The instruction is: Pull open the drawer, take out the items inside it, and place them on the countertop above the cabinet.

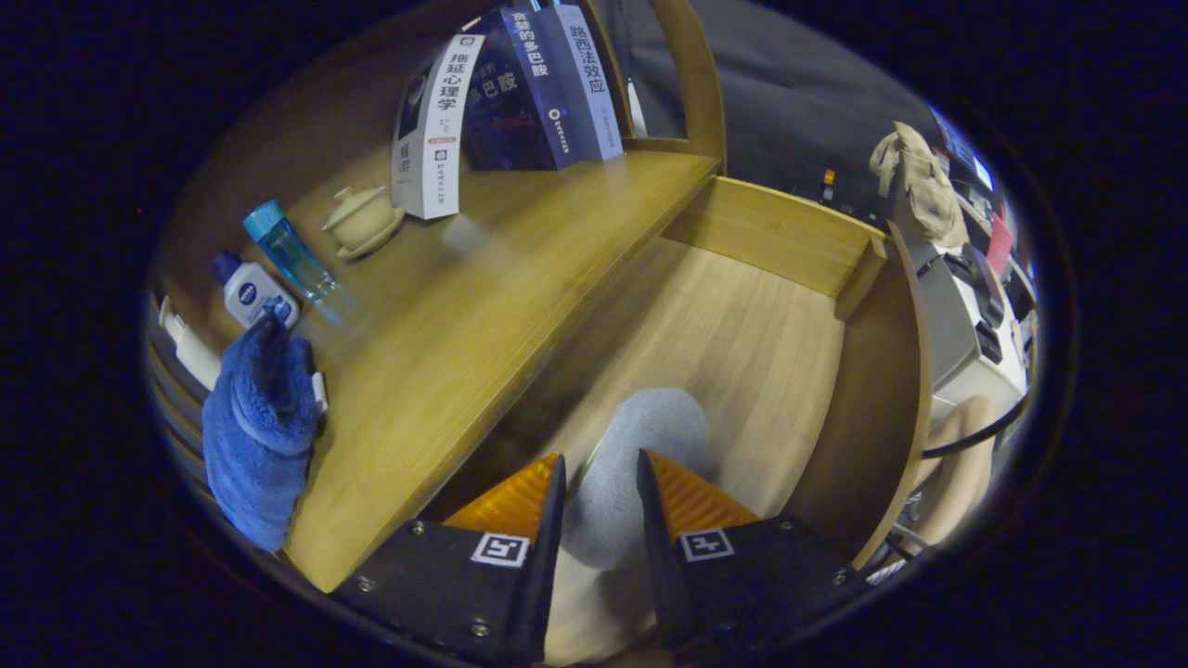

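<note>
The wooden drawer (780,232) stands pulled open, its pale floor showing beyond my fingers. A grey rounded item (640,445) with a fabric-like surface sits between the two fingers of my gripper (601,482), and both fingers press its sides. Whether it rests on the drawer floor or hangs just above it I cannot tell. The wooden countertop (483,306) runs along the left of the drawer. On it lies a blue towel (260,427) near its close end.
On the countertop stand a white and blue bottle (252,295), a clear blue bottle (288,249), a white pump bottle (190,348), a lidded ceramic cup (360,218) and several upright books (506,93). A machine (970,325) and a person's arm (961,464) lie beyond the drawer's right wall.
</note>
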